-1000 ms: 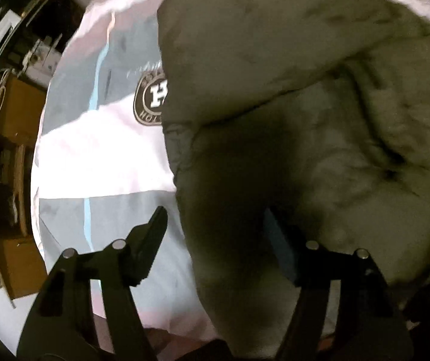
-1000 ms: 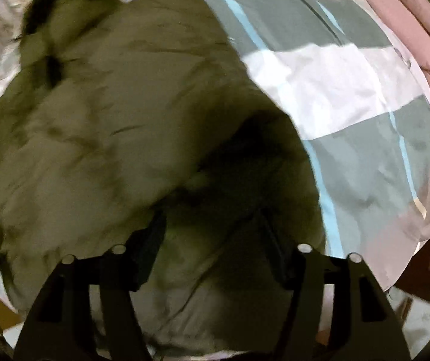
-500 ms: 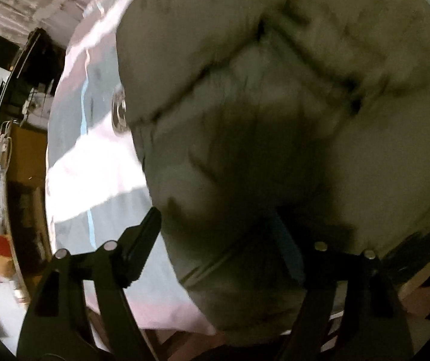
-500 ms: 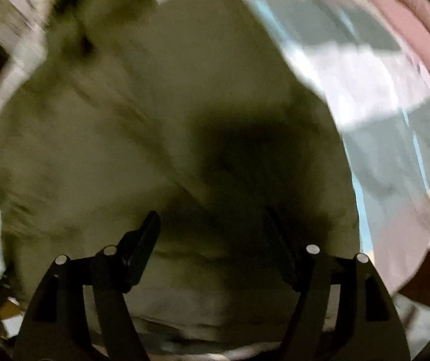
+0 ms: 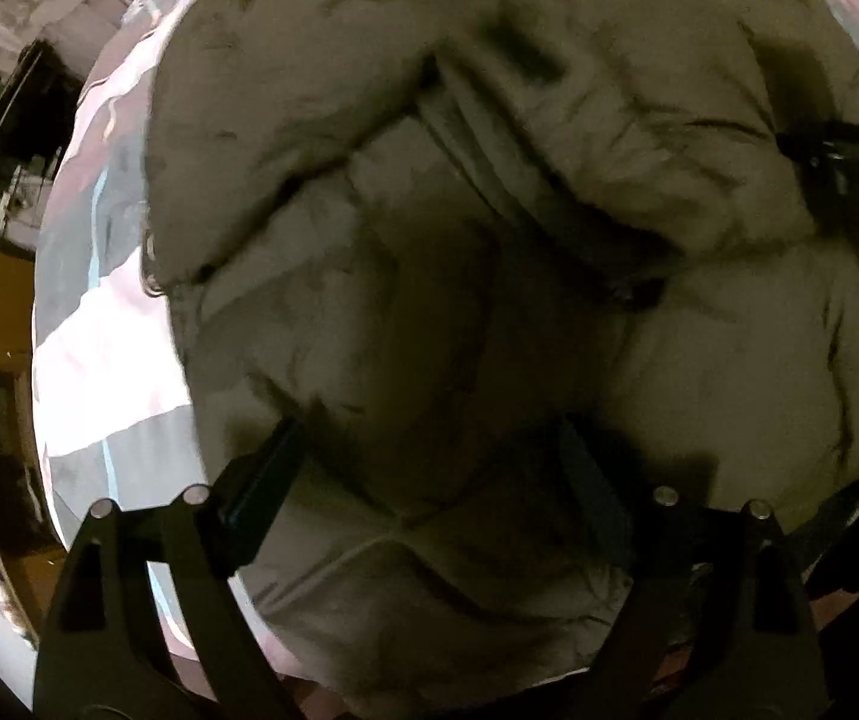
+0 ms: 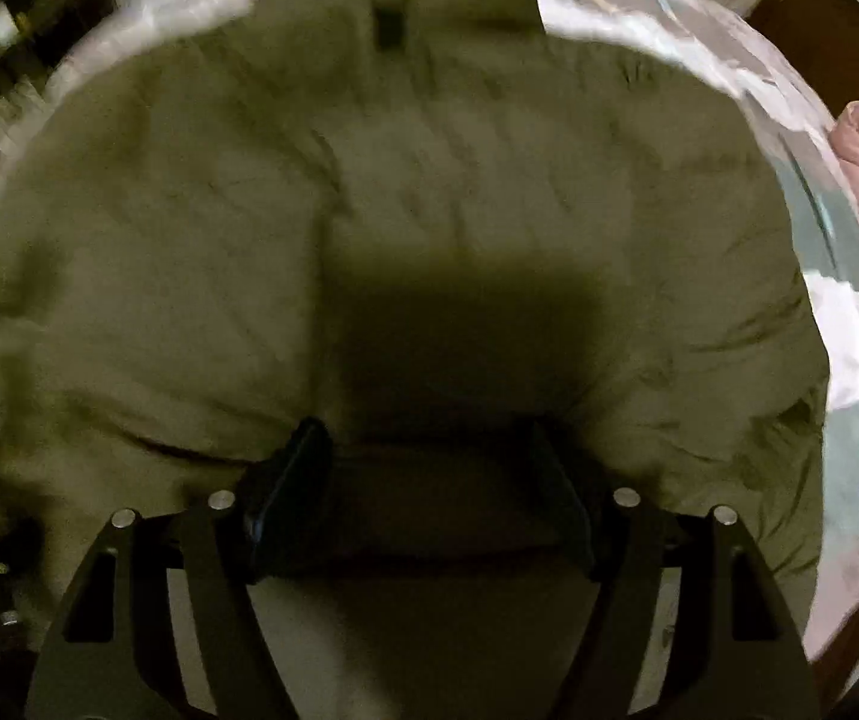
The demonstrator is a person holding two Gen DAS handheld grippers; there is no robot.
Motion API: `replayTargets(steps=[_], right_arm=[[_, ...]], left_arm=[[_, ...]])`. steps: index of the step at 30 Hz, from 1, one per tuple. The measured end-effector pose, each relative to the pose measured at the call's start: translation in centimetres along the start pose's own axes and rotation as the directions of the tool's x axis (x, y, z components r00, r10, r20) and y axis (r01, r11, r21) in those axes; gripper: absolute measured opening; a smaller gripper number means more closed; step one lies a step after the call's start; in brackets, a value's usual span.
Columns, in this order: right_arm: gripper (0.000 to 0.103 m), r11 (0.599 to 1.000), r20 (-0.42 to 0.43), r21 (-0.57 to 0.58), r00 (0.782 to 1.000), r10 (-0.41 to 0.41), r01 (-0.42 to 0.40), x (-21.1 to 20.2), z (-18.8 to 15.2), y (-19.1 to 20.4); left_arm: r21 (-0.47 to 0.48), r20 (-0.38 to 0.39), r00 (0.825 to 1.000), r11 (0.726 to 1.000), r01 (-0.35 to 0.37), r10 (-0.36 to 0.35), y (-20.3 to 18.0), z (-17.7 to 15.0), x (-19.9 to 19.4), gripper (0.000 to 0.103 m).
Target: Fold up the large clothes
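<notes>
Hovering over the jacket (image 5: 429, 312) on the bed (image 5: 105, 360), mid-fold: left claw (image 5: 429, 468) spreading wider, right claw (image 6: 423, 474) spread, both empty; next, picking an edge.

Left gripper (image 5: 429, 456): jaws have just been opening, now spread wide above the jacket (image 5: 489, 276), no fabric pinched between them. Its view slid across the jacket; the sheet (image 5: 99, 360) shrank to a strip at left and the round logo is now covered. Right gripper (image 5: 849, 162) entered the left view's right edge. Right view swung until jacket nearly fills it.
</notes>
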State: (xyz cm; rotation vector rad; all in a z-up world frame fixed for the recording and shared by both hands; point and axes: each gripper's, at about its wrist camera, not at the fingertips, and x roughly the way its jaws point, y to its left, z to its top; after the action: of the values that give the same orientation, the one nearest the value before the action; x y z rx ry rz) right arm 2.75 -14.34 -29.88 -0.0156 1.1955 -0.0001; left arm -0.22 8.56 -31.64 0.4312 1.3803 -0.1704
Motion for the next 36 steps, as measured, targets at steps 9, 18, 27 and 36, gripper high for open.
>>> replayTargets(steps=[9,18,27,36], right_arm=[[0.086,0.997,-0.087,-0.059,0.995,-0.051,0.046,1.6,-1.5,1.2],[0.086,0.999,0.216,-0.011,0.976,0.042,-0.041,-7.7,11.3,-0.8],[0.086,0.919,0.253,-0.048,0.895,-0.368,0.392,1.4,35.7,-1.0],[0.015,0.930,0.044,0.032,0.929,-0.367,0.366,14.7,46.7,-3.6]], left_arm=[[-0.109,0.023,0.992,0.986,0.126,-0.124,2.0,0.1,-3.6,0.092],[-0.213,0.190,0.951,0.936,0.282,-0.243,6.1,0.0,-10.1,0.100],[-0.358,0.186,0.918,0.846,0.396,-0.351,10.9,-0.2,-8.3,0.101],[-0.527,-0.044,0.947,0.813,0.249,-0.318,14.7,1.0,0.8,0.101]])
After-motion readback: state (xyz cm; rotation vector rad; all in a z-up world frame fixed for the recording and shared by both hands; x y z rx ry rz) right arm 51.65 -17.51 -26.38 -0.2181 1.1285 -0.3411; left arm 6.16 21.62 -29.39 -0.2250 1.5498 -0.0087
